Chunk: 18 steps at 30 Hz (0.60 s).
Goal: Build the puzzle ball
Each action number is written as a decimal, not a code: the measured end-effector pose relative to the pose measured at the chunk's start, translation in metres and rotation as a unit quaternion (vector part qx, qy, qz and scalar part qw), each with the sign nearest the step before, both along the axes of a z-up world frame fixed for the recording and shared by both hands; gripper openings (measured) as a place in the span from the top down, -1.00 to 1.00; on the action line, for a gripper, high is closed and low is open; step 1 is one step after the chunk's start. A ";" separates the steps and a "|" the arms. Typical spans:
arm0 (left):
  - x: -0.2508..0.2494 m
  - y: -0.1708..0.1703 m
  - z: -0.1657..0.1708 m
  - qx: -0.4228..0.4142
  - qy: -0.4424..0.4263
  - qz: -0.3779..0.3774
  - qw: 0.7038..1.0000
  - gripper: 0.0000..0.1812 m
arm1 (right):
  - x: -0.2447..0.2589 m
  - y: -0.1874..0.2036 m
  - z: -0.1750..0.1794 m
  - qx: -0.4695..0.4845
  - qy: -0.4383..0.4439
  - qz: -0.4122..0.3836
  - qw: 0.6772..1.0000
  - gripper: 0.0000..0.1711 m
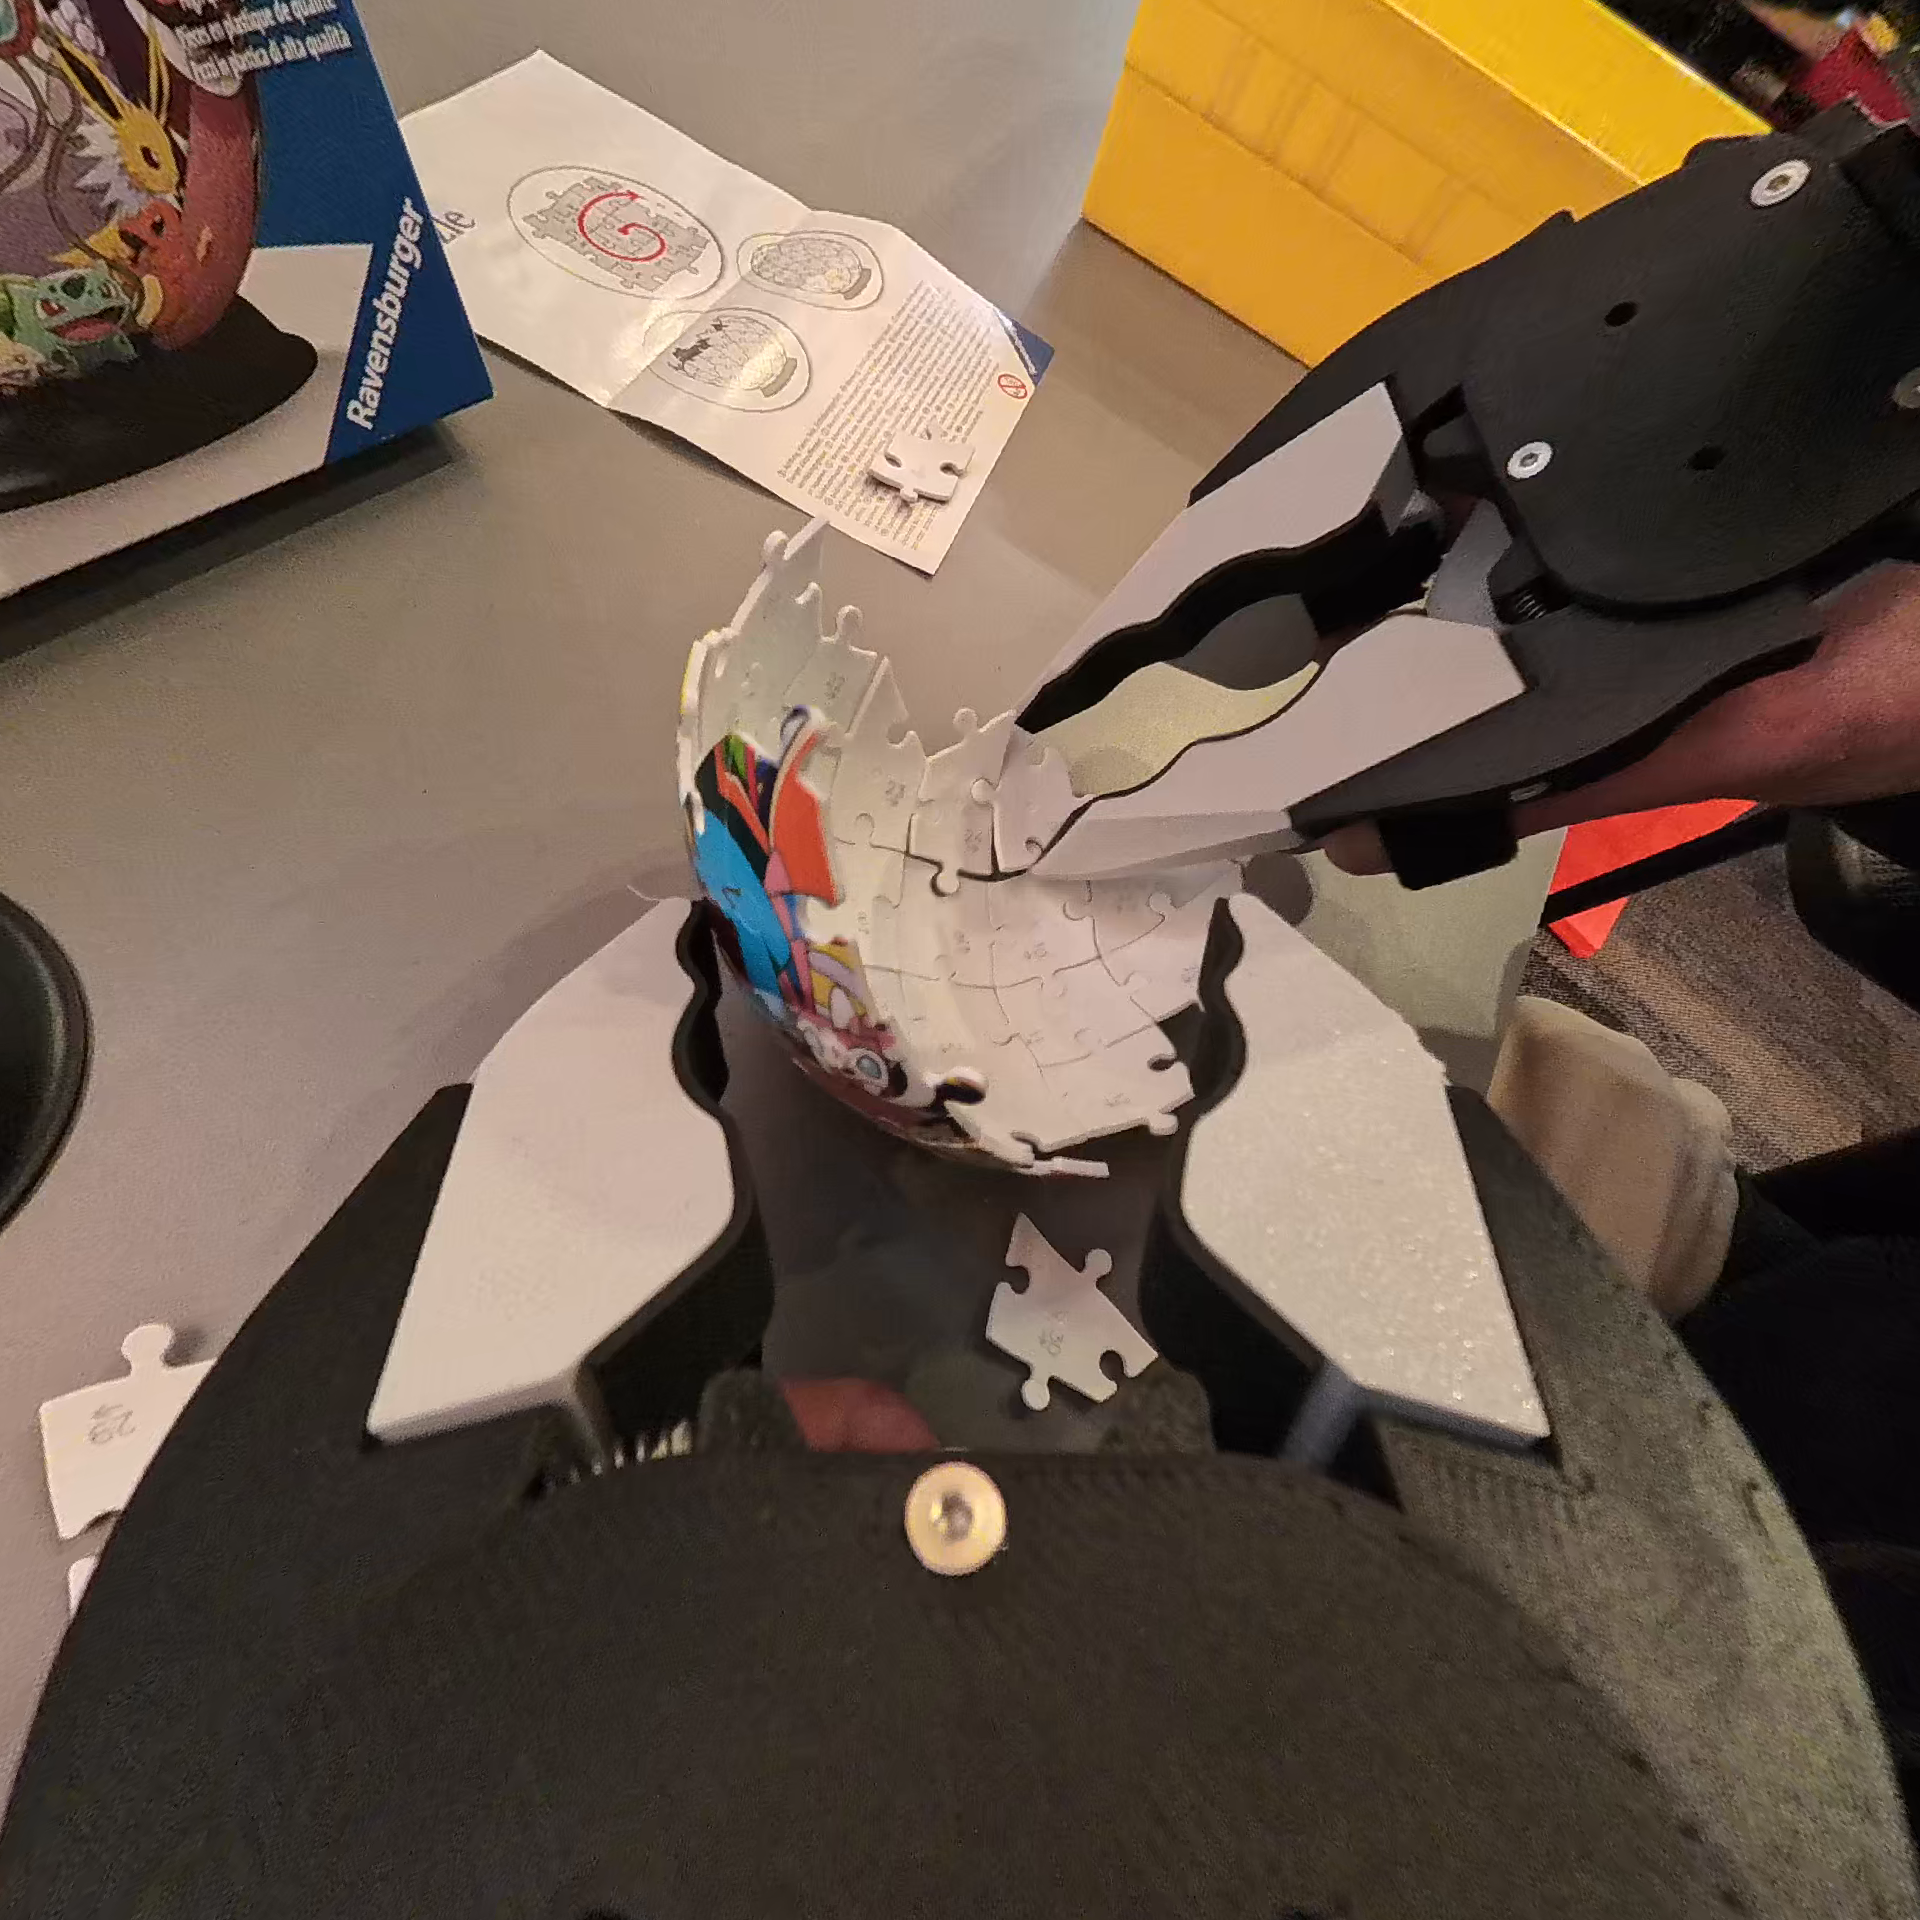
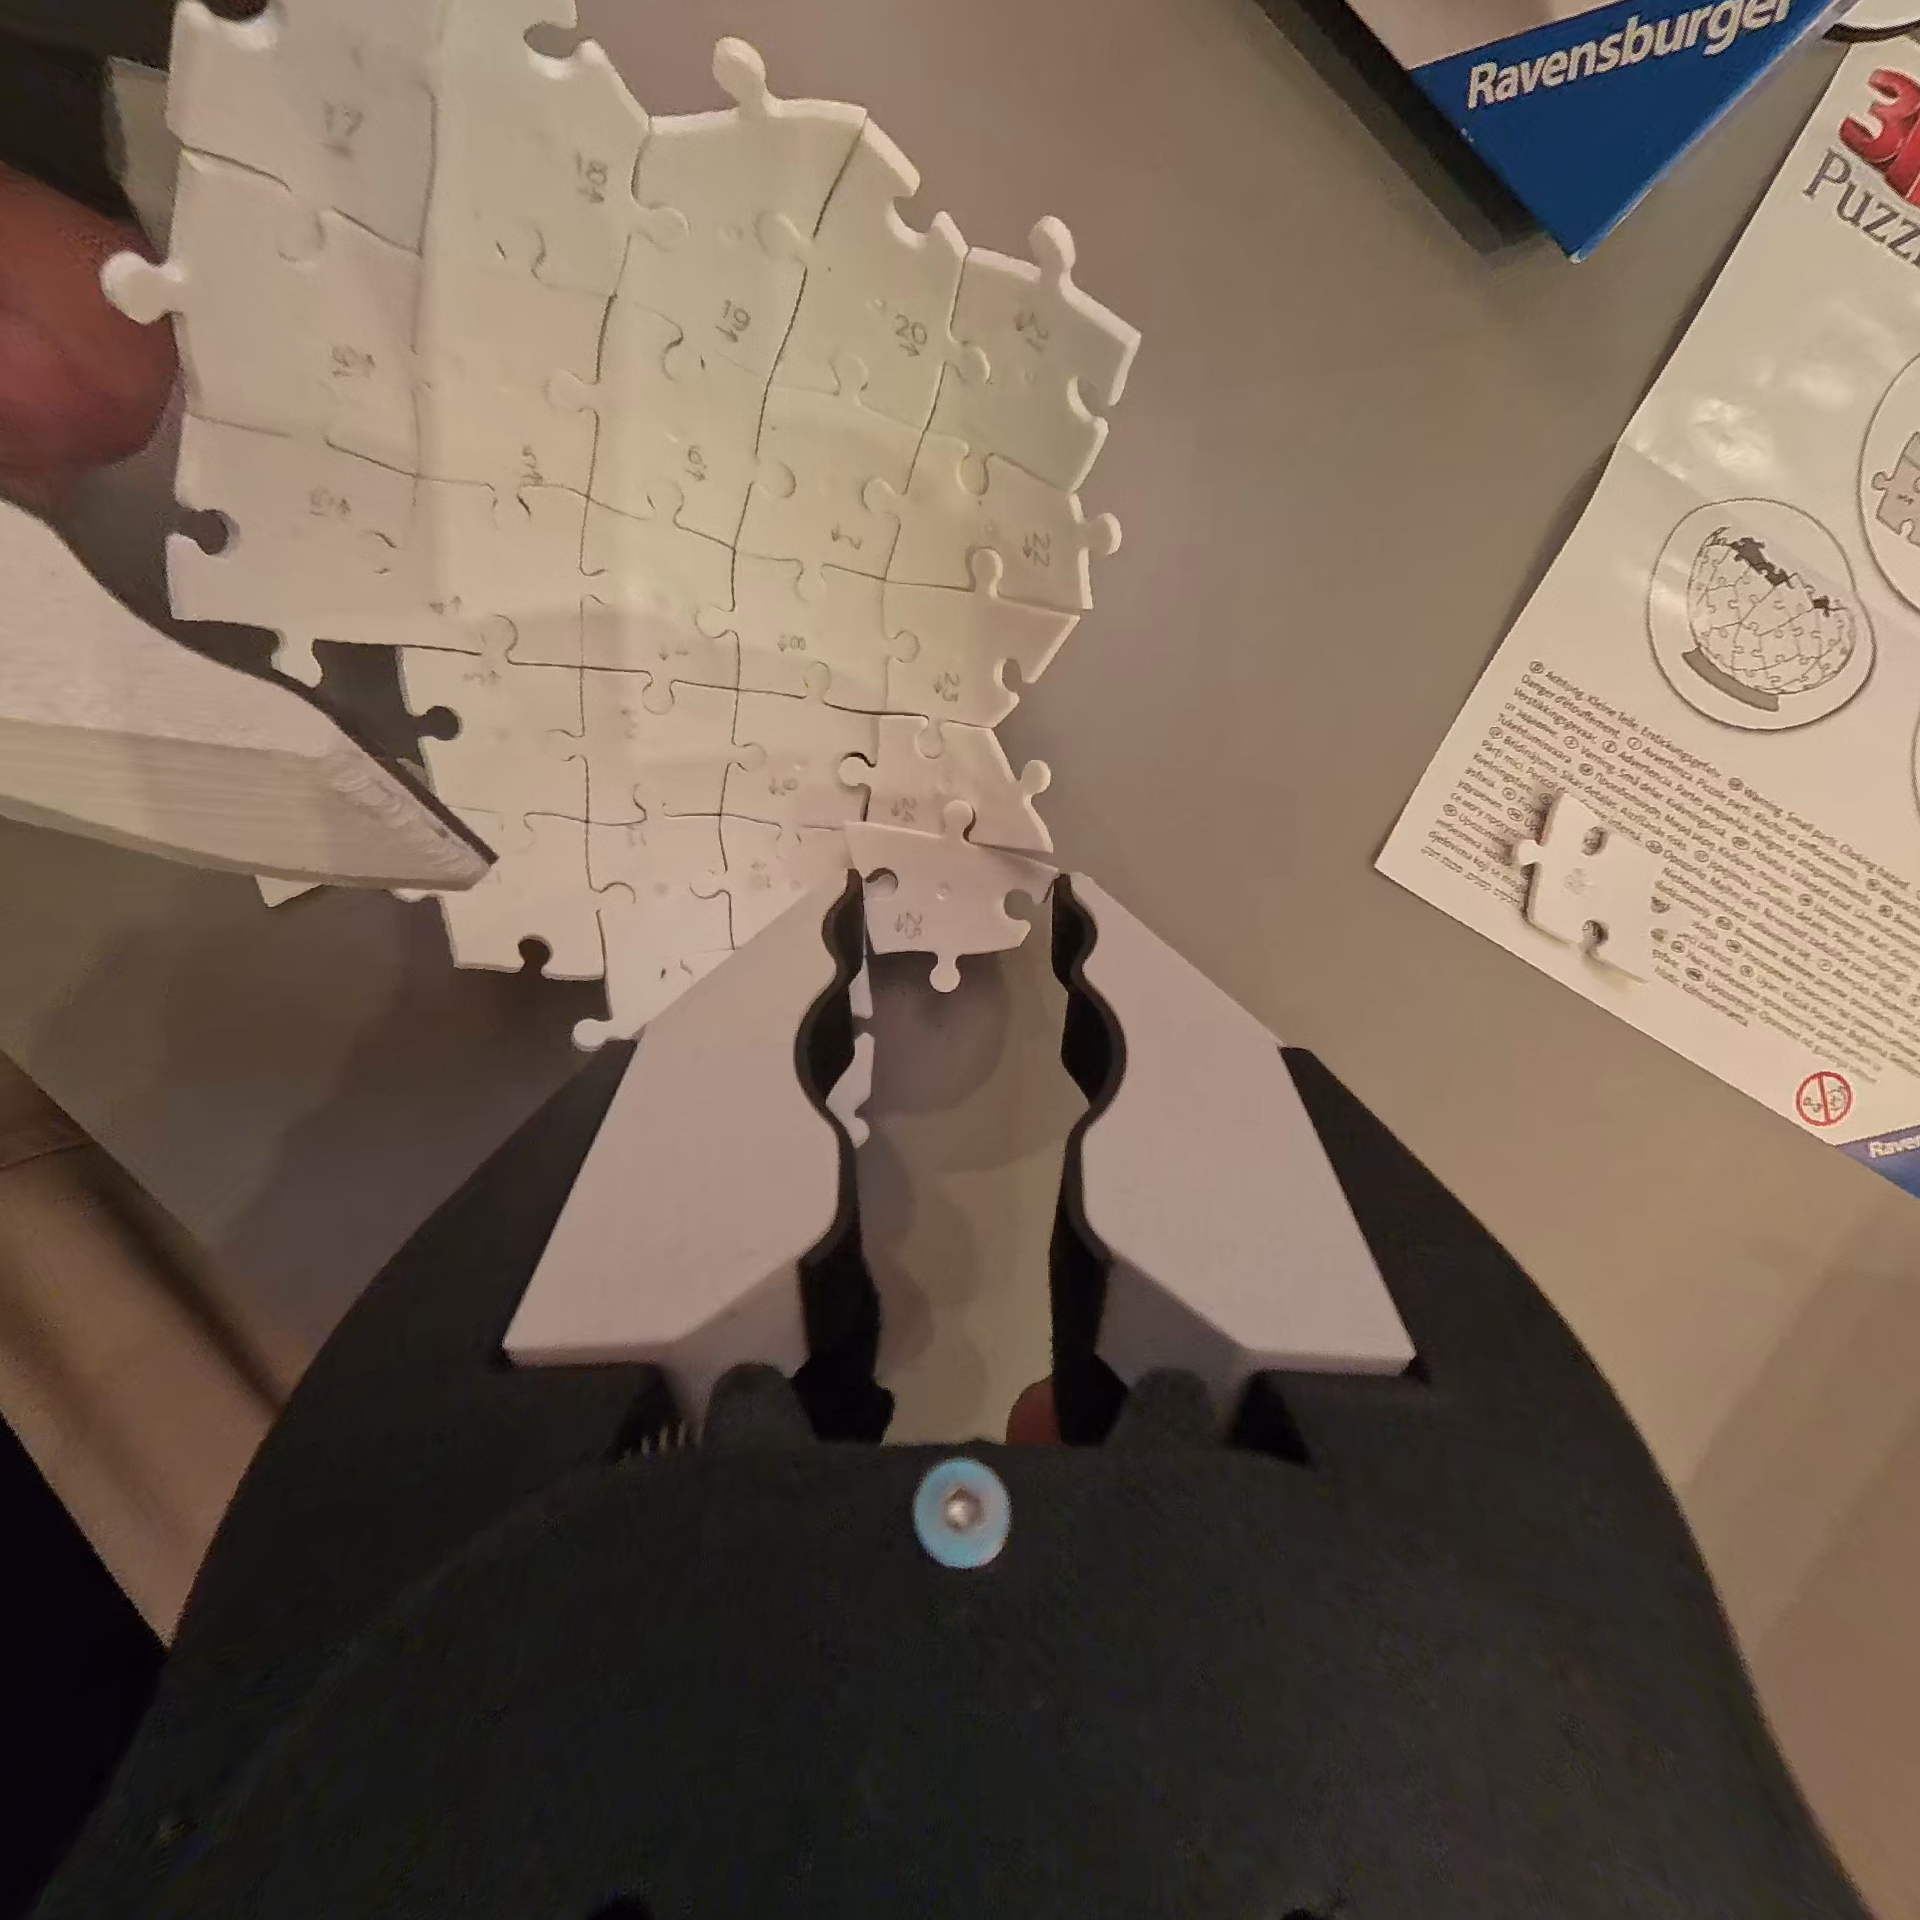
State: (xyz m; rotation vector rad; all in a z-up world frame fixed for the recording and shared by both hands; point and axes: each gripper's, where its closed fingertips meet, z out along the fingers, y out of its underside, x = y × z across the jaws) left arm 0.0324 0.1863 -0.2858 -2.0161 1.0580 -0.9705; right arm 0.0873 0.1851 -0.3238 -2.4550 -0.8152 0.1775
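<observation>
Two grippers work one half-built puzzle ball, fitting a rim piece.

Left wrist view: left gripper (image 1: 961,997) cradles the puzzle ball (image 1: 997,935) between wide jaws at 12 o'clock. Right wrist view: right gripper (image 2: 951,904) pinches a loose piece (image 2: 940,899) at the shell's 5 o'clock edge; next, press its tab home.

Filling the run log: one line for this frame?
left gripper: holds partial puzzle ball | right gripper: fitting loose piece at rim | ball unfinished

Your left tool (image 1: 961,997) points forward and level, its fingers spread wide and pressing on the part-built ball (image 1: 997,935) from both sides. Your right tool (image 2: 956,894) reaches in from the right, angled down, its fingertips pinching a single piece (image 2: 940,899) against the shell's rim. Your hand (image 1: 1787,717) grips its underside.
</observation>
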 end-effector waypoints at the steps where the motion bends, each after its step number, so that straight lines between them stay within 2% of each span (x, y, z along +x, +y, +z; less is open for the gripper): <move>1: 0.000 0.000 0.000 0.000 0.000 0.000 1.000 0.03 | 0.000 -0.001 0.000 -0.002 0.004 0.000 1.000 0.59; 18: 0.004 -0.003 -0.002 -0.001 0.002 -0.001 1.000 0.03 | 0.003 -0.001 0.000 -0.010 0.023 -0.006 1.000 0.70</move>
